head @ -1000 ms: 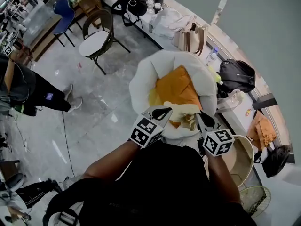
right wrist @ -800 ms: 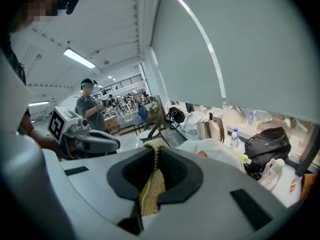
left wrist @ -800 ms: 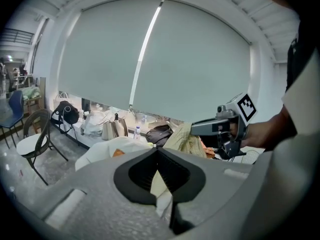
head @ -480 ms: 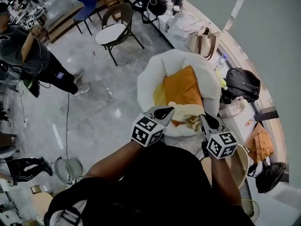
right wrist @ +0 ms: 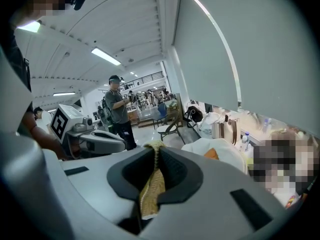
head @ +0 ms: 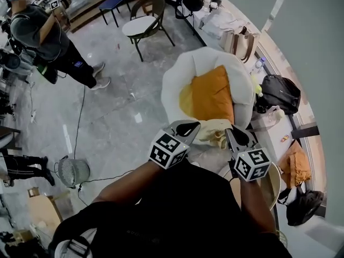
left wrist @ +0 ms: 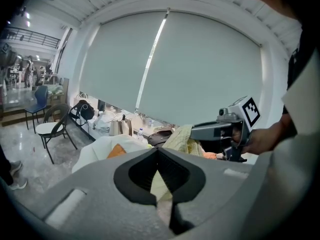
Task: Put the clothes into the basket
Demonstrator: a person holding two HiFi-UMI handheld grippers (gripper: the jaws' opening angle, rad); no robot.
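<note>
Two grippers share one load: a pale yellow knit garment (head: 214, 131) hangs slung between the left gripper (head: 186, 127) and the right gripper (head: 237, 136). Each gripper view shows its jaws clenched on a fold of that cloth. The two-point hold likely serves to spread the piece and lift it off the floor. The garment is in the air, in front of a white round chair (head: 174, 85) with an orange cushion (head: 212, 93). The basket (head: 275, 183) sits low on the right, partly hidden behind the right gripper; the garment is not yet in it.
</note>
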